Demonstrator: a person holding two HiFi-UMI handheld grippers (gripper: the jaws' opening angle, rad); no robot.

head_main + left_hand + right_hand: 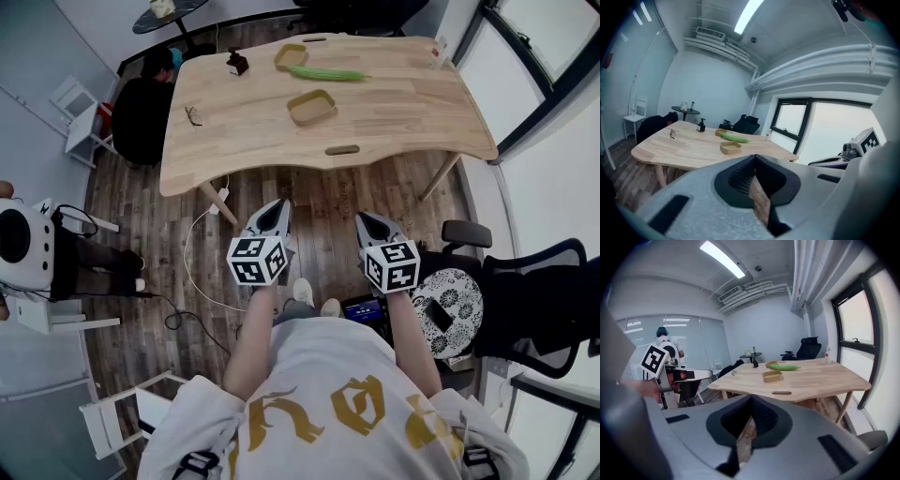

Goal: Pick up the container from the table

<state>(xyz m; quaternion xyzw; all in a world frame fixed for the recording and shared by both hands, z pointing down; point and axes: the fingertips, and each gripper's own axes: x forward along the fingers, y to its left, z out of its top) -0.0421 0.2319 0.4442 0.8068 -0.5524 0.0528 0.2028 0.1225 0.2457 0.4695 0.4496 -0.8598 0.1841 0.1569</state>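
The left gripper [279, 208] and the right gripper [364, 221], jaws pressed together on nothing, hang short of the pale wooden table [403, 103], where the shallow tan rectangular container [312, 107] lies at their twelve o'clock.

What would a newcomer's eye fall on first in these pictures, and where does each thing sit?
The big wooden table fills the top of the head view, with a tan container near its middle and a long green vegetable just beyond it. In the foreground the left gripper and right gripper, both shut and empty, are held side by side over the floor, short of the table's near edge.
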